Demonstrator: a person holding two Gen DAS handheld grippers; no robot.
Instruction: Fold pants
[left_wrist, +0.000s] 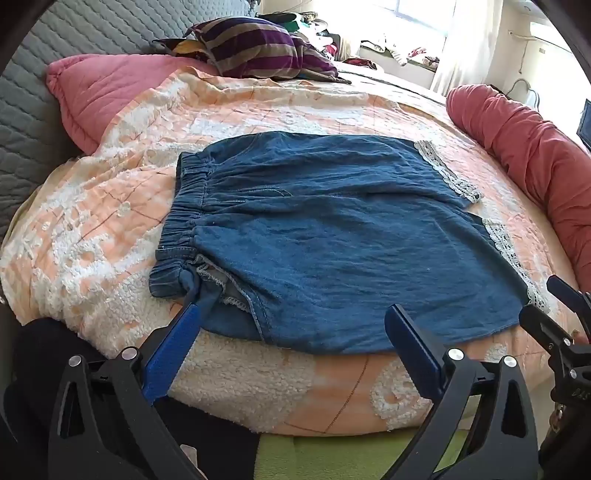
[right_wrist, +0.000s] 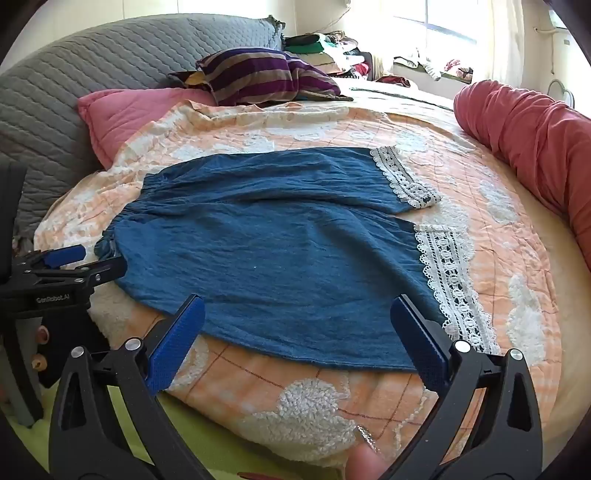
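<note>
Blue denim pants (left_wrist: 332, 229) with white lace hems (left_wrist: 447, 173) lie flat on the bed, waistband (left_wrist: 188, 206) to the left and both legs pointing right. My left gripper (left_wrist: 293, 314) is open over the near edge of the pants. Its left fingertip (left_wrist: 190, 306) rests against the near waistband corner. In the right wrist view the pants (right_wrist: 277, 240) fill the middle, and my right gripper (right_wrist: 297, 306) stands open over the near leg's edge beside the lace (right_wrist: 443, 273), holding nothing. Each gripper shows in the other's view: right gripper (left_wrist: 543, 299), left gripper (right_wrist: 92, 260).
A peach and white quilt (right_wrist: 314, 398) covers the bed. A pink pillow (left_wrist: 96, 96) and a striped cushion (left_wrist: 258, 48) lie at the back left, and a red bolster (left_wrist: 535, 147) runs along the right. A grey quilted headboard (right_wrist: 74, 74) curves behind. Clothes piles (right_wrist: 332, 48) sit by the window.
</note>
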